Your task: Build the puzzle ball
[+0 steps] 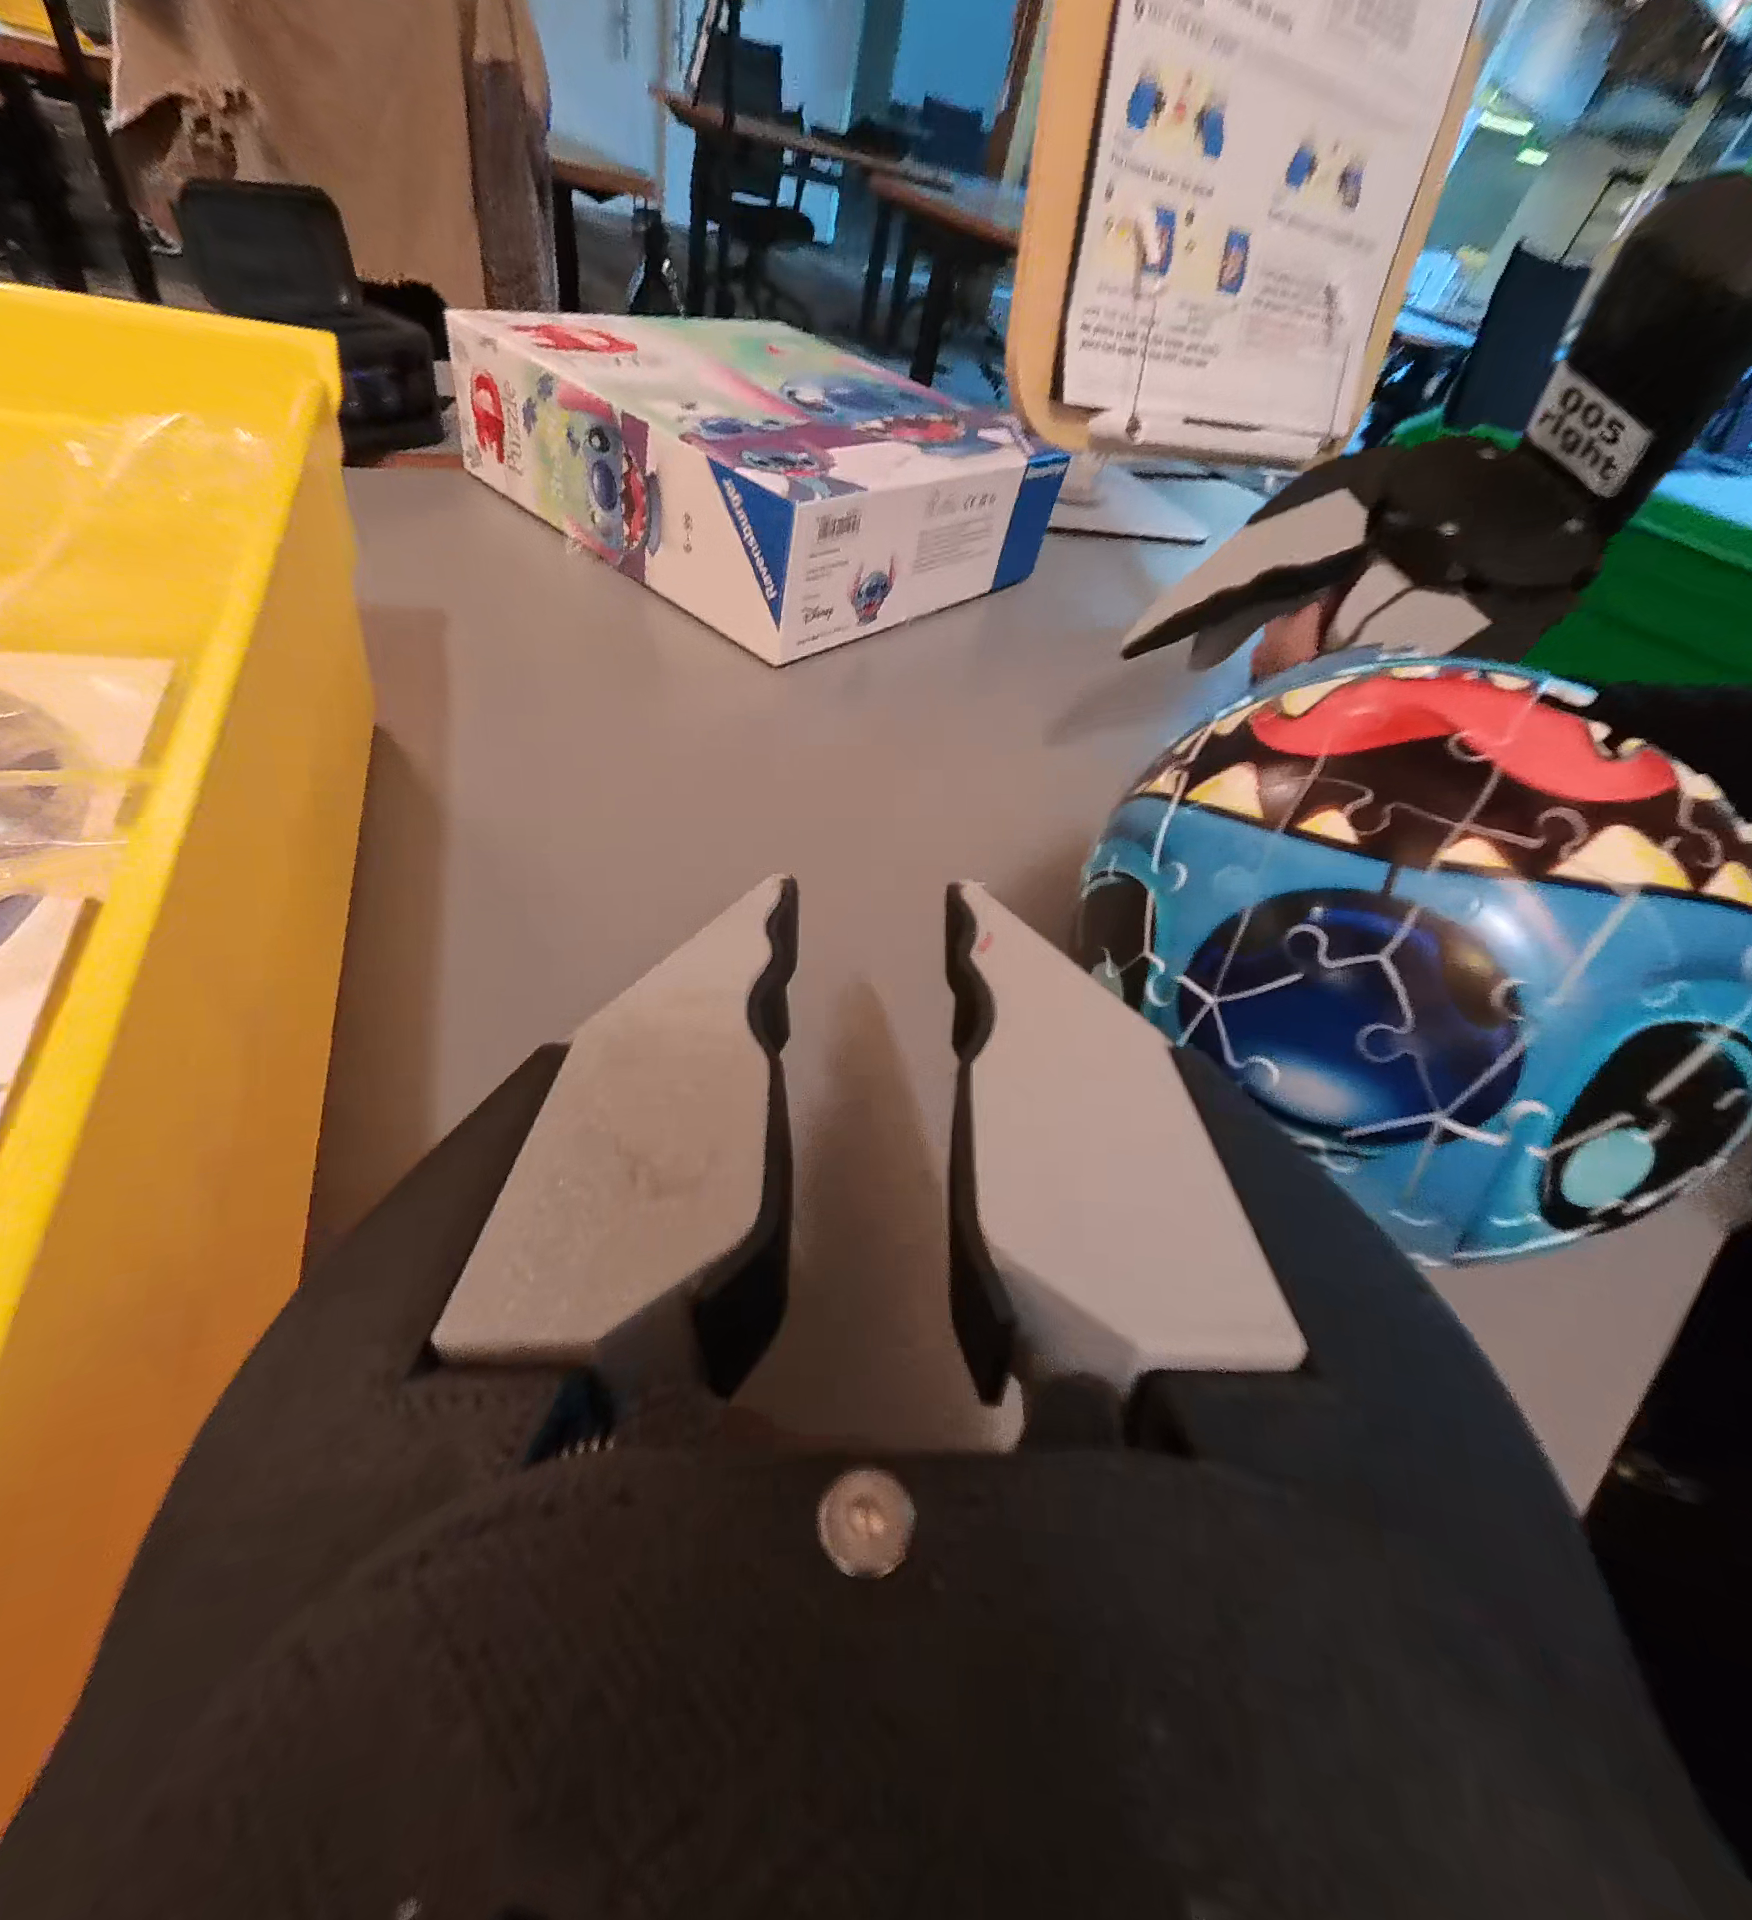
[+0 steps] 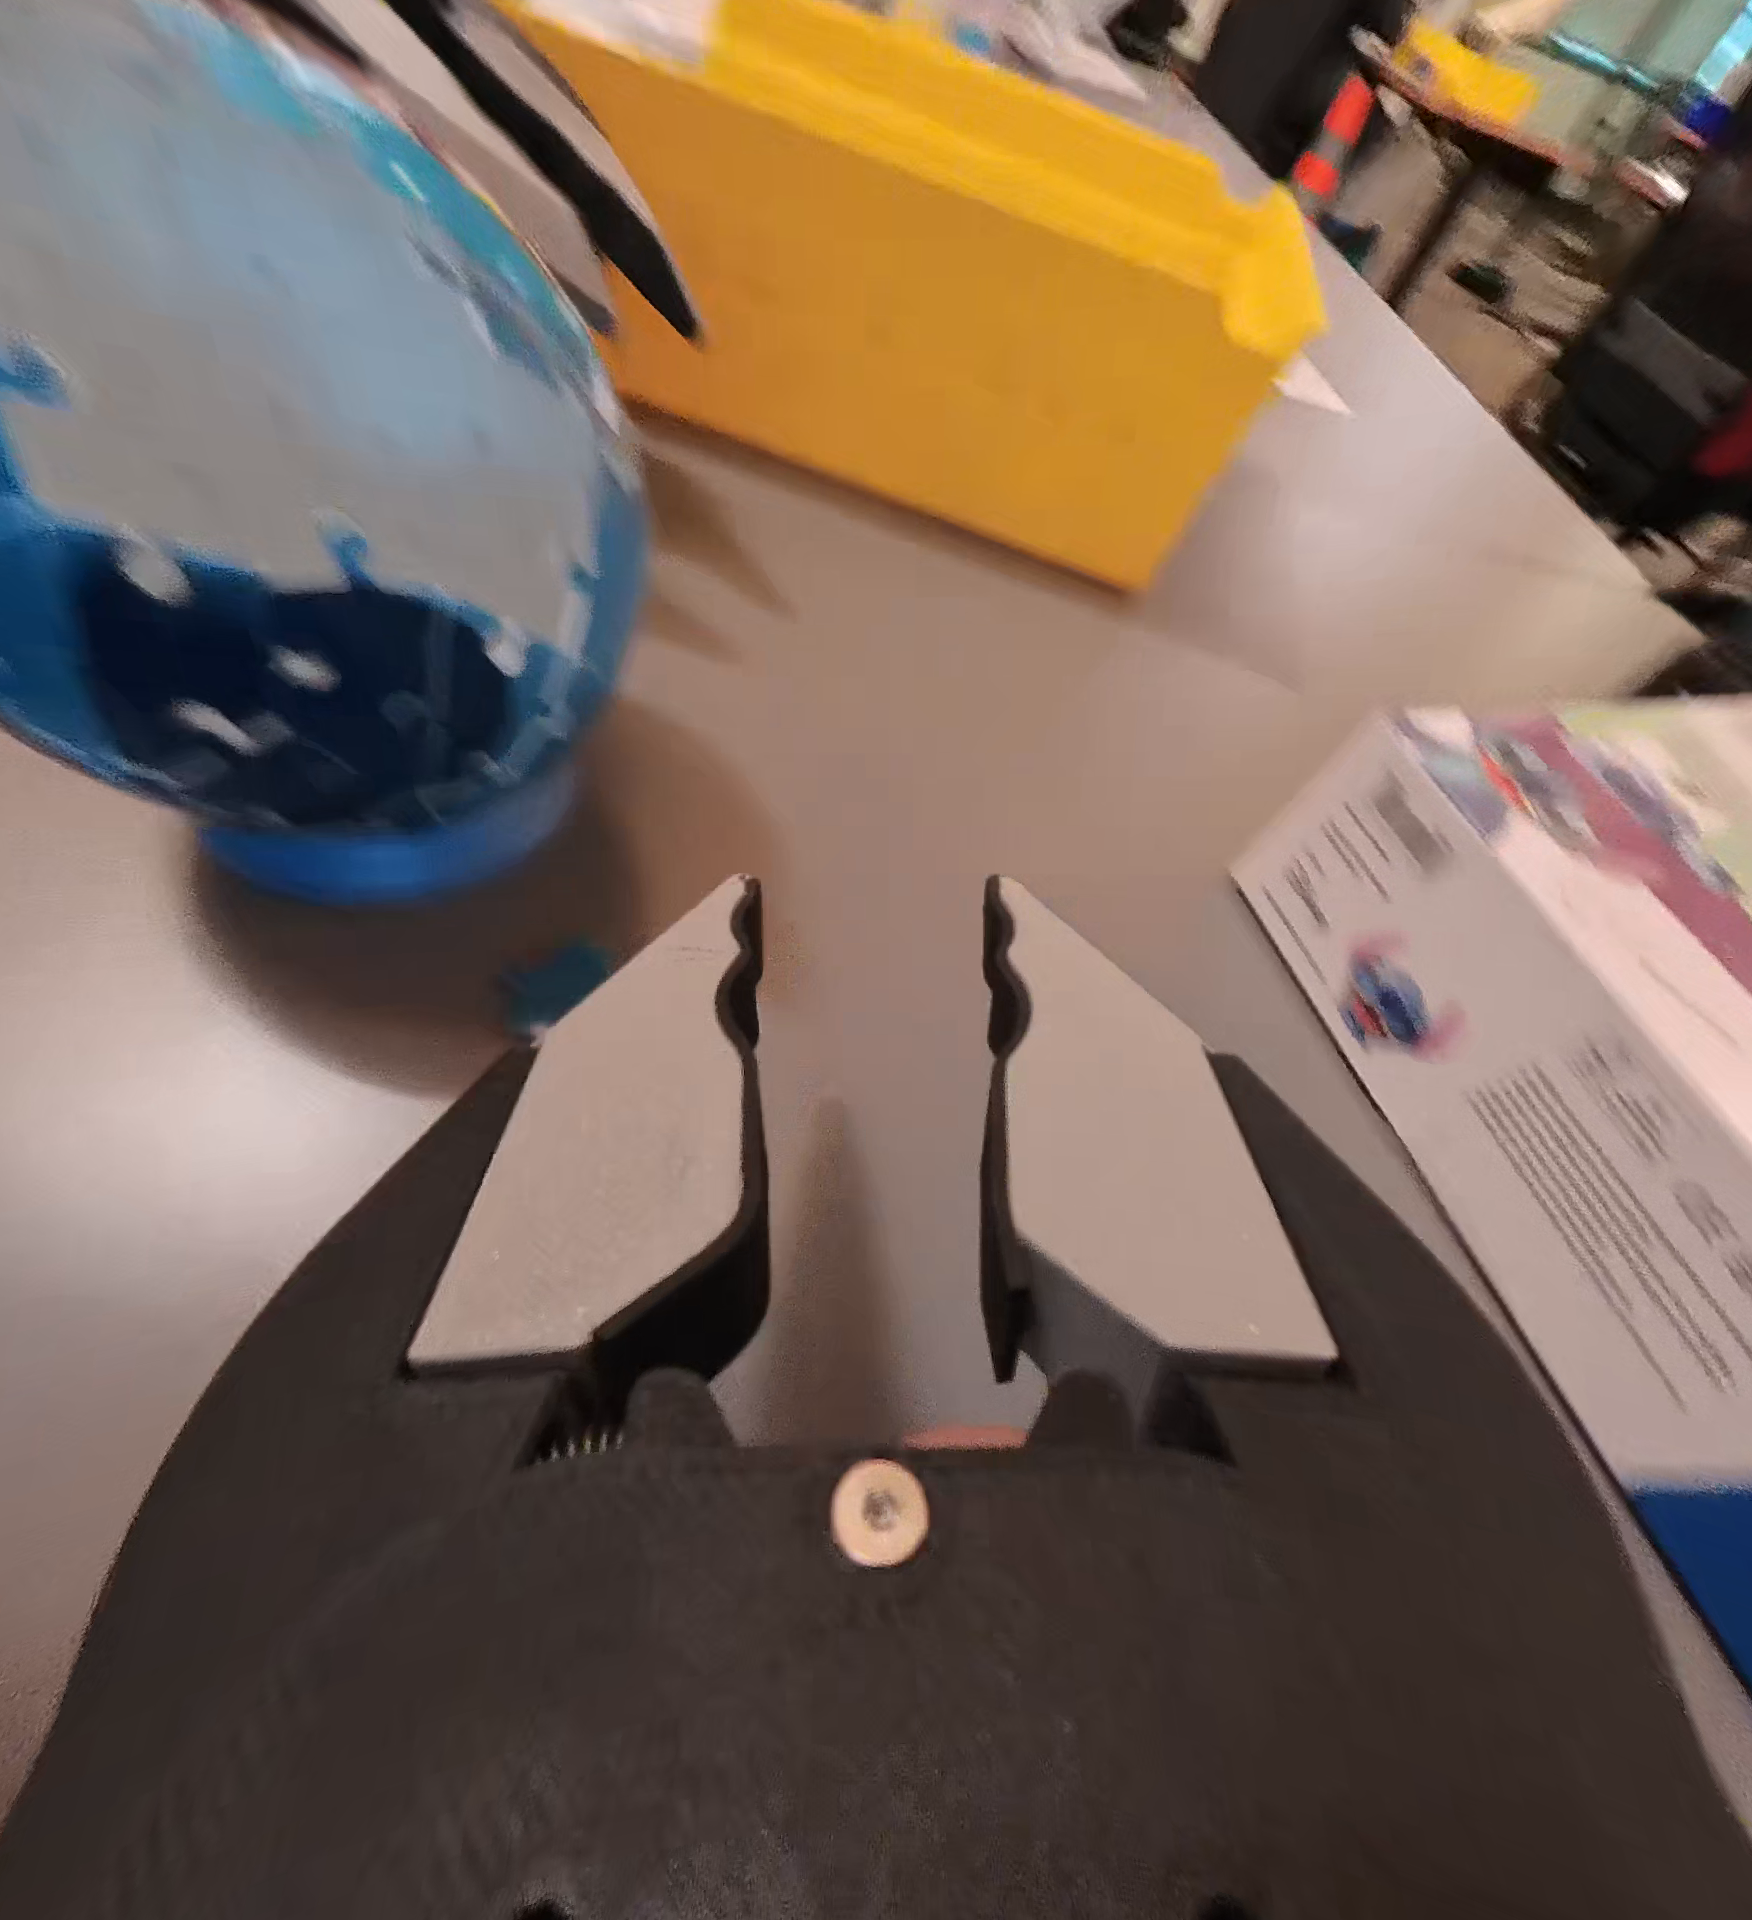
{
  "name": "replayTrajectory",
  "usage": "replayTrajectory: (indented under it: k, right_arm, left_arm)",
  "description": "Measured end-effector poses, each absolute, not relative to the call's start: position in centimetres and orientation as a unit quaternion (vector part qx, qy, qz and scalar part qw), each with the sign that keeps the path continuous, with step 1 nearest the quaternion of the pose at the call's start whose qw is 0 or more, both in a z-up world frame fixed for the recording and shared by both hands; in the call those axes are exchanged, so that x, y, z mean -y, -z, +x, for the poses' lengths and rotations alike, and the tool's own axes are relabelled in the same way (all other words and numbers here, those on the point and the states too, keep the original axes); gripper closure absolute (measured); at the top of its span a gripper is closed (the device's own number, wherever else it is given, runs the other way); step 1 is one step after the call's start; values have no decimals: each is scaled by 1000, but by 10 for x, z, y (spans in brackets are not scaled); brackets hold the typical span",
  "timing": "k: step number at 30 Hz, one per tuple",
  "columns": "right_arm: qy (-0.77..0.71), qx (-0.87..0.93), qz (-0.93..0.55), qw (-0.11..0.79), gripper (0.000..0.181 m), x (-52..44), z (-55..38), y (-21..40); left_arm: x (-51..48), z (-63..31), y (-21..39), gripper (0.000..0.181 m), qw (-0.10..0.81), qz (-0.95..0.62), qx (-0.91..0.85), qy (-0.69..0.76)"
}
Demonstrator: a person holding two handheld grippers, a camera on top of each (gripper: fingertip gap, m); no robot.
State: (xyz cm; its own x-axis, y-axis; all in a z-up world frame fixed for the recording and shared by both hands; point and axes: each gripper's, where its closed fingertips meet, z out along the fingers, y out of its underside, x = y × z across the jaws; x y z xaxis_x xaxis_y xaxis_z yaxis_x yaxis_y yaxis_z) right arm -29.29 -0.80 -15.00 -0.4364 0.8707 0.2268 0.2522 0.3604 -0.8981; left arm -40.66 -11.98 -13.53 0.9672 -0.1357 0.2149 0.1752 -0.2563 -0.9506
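The puzzle ball [image 1: 1454,966] sits on its blue ring stand [image 2: 384,862] on the grey table [image 1: 643,748], one loose blue piece [image 2: 555,987] beside it. Both the left gripper [image 1: 870,914] and right gripper [image 2: 870,914] gape, empty. A yellow bin [image 1: 176,831] and puzzle box [image 1: 747,468] lie nearby.

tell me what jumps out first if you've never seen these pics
The blue puzzle ball with a toothy red mouth, on the grey table at the right of the left wrist view. Next the yellow bin at the left, and the puzzle box behind. Both grippers, left and right, are open and empty.
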Motion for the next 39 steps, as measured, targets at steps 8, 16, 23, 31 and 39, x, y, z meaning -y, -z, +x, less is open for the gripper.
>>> replayTrajectory:
  k: [8, 16, 23, 31, 39]
  right_arm:
    - [-443, 802, -213, 339, 148, 79, -305, 101]
    - [-409, 818, -183, 360, 176, 84, -311, 104]
    - [-460, 804, -210, 312, 176, 82, -306, 99]
    - [-510, 790, -262, 217, 175, 76, -304, 98]
    - [-538, 769, -308, 154, 173, 72, -302, 99]
  left_arm:
    - [122, -392, 132, 153, 616, -777, -34, 123]
    - [140, -373, 112, 154, 666, -726, -103, 137]
    - [136, -364, 122, 156, 643, -747, -128, 113]
    - [134, -365, 125, 155, 637, -753, -128, 102]
    - [132, -364, 128, 156, 628, -760, -128, 106]
